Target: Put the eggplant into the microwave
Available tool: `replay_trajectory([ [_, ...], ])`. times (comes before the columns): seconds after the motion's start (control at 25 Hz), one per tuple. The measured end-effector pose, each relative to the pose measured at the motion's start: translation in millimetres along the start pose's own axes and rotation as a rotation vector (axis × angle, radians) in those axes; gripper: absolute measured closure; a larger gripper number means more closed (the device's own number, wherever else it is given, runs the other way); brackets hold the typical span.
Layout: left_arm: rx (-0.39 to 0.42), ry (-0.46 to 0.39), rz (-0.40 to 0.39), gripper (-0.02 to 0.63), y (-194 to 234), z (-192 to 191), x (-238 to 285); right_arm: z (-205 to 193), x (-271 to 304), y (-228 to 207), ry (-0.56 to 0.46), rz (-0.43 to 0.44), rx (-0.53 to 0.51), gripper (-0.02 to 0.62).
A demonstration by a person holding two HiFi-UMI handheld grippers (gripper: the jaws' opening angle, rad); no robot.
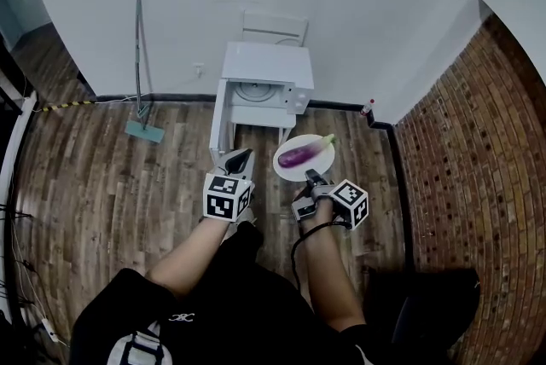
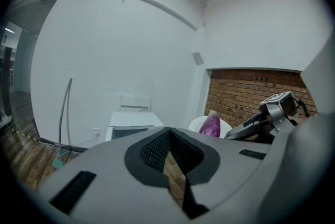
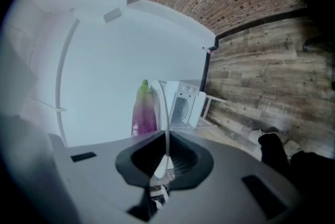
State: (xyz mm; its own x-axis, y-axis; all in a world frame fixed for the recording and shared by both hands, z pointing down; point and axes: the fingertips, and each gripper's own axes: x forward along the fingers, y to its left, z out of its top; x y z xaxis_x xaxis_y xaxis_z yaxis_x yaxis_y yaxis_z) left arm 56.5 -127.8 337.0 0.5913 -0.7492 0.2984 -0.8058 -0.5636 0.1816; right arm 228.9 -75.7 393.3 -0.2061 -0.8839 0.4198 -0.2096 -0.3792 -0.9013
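A purple eggplant point(image 1: 304, 153) with a green stem lies on a white plate point(image 1: 286, 169). My right gripper point(image 1: 311, 177) is shut on the plate's near rim and holds it in the air. In the right gripper view the plate point(image 3: 165, 113) stands edge-on between the pads, with the eggplant point(image 3: 144, 113) on its left. The white microwave point(image 1: 264, 89) sits on a small white table ahead, its door point(image 1: 220, 118) swung open to the left. My left gripper point(image 1: 241, 157) is shut and holds nothing, just left of the plate. In the left gripper view the eggplant point(image 2: 210, 124) and the microwave point(image 2: 131, 126) lie ahead.
A mop point(image 1: 138, 56) leans on the white wall at the left. A brick wall point(image 1: 478, 141) runs along the right, with a small red-capped bottle point(image 1: 367, 107) in the corner. The floor is wooden planks. A dark object point(image 1: 418, 304) lies at the lower right.
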Motion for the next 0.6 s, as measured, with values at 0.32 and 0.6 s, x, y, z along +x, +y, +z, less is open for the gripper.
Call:
replay_trajectory([
  [0.32, -0.033, -0.013, 0.012, 0.604, 34.5, 23.8, 83.8, 43.5, 73.9, 18.4, 0.016, -0.022, -0.024, 0.569],
  [0.6, -0.050, -0.028, 0.028, 0.604, 77.5, 57.7, 159.1, 80.8, 147.3, 57.8, 0.033, 0.008, -0.077, 0.569],
])
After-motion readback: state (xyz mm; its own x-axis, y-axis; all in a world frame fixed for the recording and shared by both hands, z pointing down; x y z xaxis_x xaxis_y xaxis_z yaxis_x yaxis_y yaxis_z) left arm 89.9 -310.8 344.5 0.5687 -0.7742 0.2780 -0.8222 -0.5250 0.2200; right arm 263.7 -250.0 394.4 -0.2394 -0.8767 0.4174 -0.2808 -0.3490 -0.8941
